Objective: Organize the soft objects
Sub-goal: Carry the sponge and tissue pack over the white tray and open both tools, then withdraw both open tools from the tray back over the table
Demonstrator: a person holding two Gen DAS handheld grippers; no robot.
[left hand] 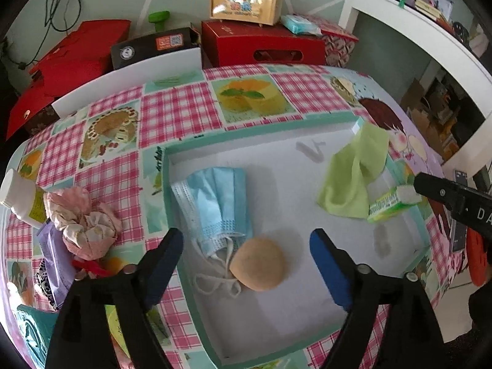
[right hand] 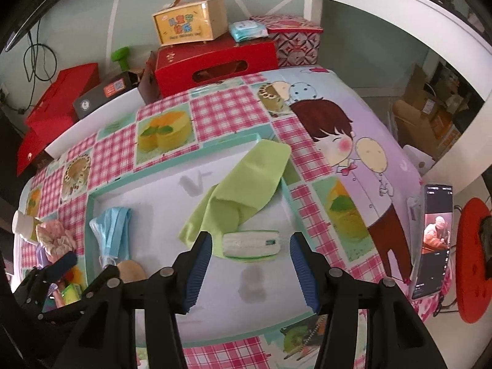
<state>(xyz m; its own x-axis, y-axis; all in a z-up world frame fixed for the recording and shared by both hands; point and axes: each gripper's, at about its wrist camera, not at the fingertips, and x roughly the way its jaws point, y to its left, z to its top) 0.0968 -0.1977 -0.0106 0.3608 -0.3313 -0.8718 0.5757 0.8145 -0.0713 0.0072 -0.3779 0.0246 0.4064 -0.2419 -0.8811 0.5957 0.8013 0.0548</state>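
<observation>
A shallow white tray with a teal rim [left hand: 196, 136] [right hand: 92, 196] lies on the table. In it are a blue face mask [left hand: 218, 206] [right hand: 112, 233], a tan round sponge [left hand: 257, 264] [right hand: 132, 270], a green cloth [left hand: 353, 178] [right hand: 246, 181] draped over the far right rim, and a green-and-white tissue pack [left hand: 390, 204] [right hand: 250, 243]. My left gripper [left hand: 246, 261] is open above the sponge and mask. My right gripper [right hand: 250, 267] is open, just behind the tissue pack, which lies free between the jaws.
Left of the tray lie a crumpled pink cloth [left hand: 83, 224], a white bottle [left hand: 21, 196] and a purple packet [left hand: 55, 258]. A phone [right hand: 430, 240] stands at the table's right edge. Red boxes [left hand: 261, 43] and a yellow case [left hand: 246, 0] stand behind the table.
</observation>
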